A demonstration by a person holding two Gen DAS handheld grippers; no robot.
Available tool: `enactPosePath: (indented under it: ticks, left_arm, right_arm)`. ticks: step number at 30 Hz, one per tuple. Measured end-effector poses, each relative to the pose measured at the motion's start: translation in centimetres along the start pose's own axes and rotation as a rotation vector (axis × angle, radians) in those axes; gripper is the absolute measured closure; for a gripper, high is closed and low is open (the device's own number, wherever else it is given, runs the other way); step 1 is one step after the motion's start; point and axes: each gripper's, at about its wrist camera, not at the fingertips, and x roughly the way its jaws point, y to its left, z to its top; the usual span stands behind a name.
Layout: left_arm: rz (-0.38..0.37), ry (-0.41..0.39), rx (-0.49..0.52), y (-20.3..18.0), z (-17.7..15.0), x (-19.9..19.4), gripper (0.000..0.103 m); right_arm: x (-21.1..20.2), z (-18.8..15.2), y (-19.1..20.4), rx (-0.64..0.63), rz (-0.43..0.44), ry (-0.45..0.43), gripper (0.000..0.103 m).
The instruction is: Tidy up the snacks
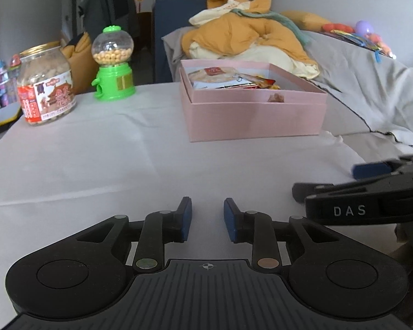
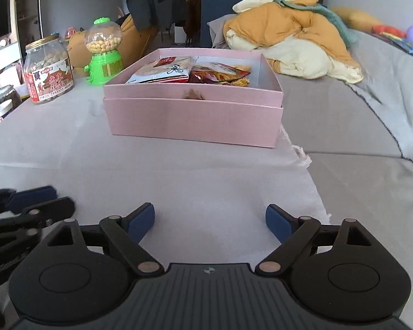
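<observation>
Both grippers seen empty over cloth: left gripper part spread, right gripper wide. Snack packs half hidden by box wall; labels illegible.

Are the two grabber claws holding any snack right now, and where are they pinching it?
No, nothing is held. The left gripper and the right gripper are both open with only bare tablecloth between their pads. The snack packets lie in the pink box.

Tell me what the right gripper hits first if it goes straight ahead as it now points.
The right gripper, open and empty, points down at the bare tablecloth, so probably the cloth first. The pink box lies further along that line; depth is unclear.
</observation>
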Motion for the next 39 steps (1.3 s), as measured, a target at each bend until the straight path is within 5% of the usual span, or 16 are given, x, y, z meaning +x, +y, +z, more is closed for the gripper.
enactPosePath:
  ticks: [3,11,39]
  left_arm:
    - [0.012,-0.002,-0.004,-0.2,0.1,0.3,0.073]
    - [0.063,-0.004,0.054,-1.5,0.5,1.0,0.073]
    - [0.06,-0.004,0.051,-1.4,0.4,0.9,0.073]
  right_arm:
    - [0.7,0.1,-1.1,0.075,-0.009,0.034,0.0]
    - [0.0,-1.0,-1.2,0.074,-0.028,-0.043,0.0]
    - [0.0,-1.0,-1.3,0.081,-0.023,-0.043,0.0]
